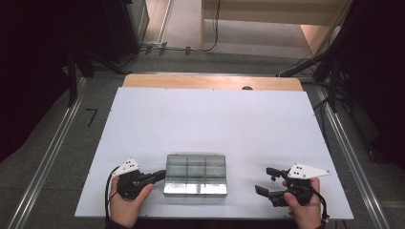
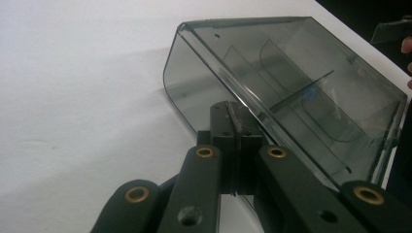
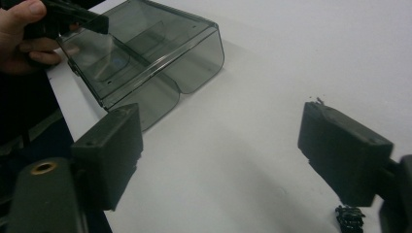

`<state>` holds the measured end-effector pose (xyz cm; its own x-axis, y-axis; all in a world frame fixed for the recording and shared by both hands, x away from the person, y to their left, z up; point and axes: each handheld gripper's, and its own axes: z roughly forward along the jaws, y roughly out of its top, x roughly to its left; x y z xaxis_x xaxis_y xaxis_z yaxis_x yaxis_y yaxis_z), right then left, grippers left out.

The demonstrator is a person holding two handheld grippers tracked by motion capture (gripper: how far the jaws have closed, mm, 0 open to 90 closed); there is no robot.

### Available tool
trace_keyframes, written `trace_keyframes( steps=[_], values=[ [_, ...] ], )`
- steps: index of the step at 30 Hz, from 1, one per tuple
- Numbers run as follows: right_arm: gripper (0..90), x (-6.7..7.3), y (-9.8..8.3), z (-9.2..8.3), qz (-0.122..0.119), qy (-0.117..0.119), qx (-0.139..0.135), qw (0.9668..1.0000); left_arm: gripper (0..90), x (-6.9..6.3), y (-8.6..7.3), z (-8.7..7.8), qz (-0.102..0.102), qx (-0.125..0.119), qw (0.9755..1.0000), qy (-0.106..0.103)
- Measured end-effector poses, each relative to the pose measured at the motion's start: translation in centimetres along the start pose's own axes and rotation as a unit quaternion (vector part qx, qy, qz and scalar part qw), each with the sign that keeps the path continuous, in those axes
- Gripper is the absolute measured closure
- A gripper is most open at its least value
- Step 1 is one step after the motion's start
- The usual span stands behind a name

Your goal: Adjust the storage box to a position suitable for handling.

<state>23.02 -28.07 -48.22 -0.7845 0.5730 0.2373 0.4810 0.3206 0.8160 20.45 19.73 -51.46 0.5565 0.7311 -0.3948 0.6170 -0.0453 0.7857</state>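
Two tongs, one smoky clear plastic organizer box (image 1: 196, 175) between them, near my edge of the white table (image 1: 210, 119). My left gripper (image 1: 160, 175) is pressed together, its tip touching the box's left end wall; whether it pinches that wall's edge I cannot tell. My right gripper (image 1: 265, 180) stands spread and empty, well apart from the right end. With its long axis running left to right, the box lies nearer my left hand (image 1: 126, 202).

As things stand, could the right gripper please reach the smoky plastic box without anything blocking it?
Probably yes. The right gripper stands open, apart from the box, with bare white table between them. The left gripper, shut, sits at the box's opposite end, out of the path.
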Motion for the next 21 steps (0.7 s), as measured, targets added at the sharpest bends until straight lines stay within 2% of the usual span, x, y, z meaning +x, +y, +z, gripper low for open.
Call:
trace_keyframes(
  steps=[7,12,15,21],
  values=[
    [29.7,0.2,-0.1,0.2,-0.007,-0.002,0.017,0.9998,89.9,-0.9,0.0,0.7,0.009,0.006,0.9999,-0.010],
    [40.6,0.2,-0.2,0.0,-0.010,-0.010,0.016,0.9998,89.9,-1.4,0.0,1.3,0.014,0.009,0.9998,-0.014],
    [52.8,0.1,-0.2,0.1,-0.011,-0.009,0.015,0.9998,90.0,-1.6,0.1,1.6,0.018,0.010,0.9997,-0.016],
    [74.3,0.4,-0.3,1.0,-0.031,-0.003,0.030,0.9991,90.0,-2.1,0.2,2.1,0.025,0.010,0.9996,-0.013]
  ],
)
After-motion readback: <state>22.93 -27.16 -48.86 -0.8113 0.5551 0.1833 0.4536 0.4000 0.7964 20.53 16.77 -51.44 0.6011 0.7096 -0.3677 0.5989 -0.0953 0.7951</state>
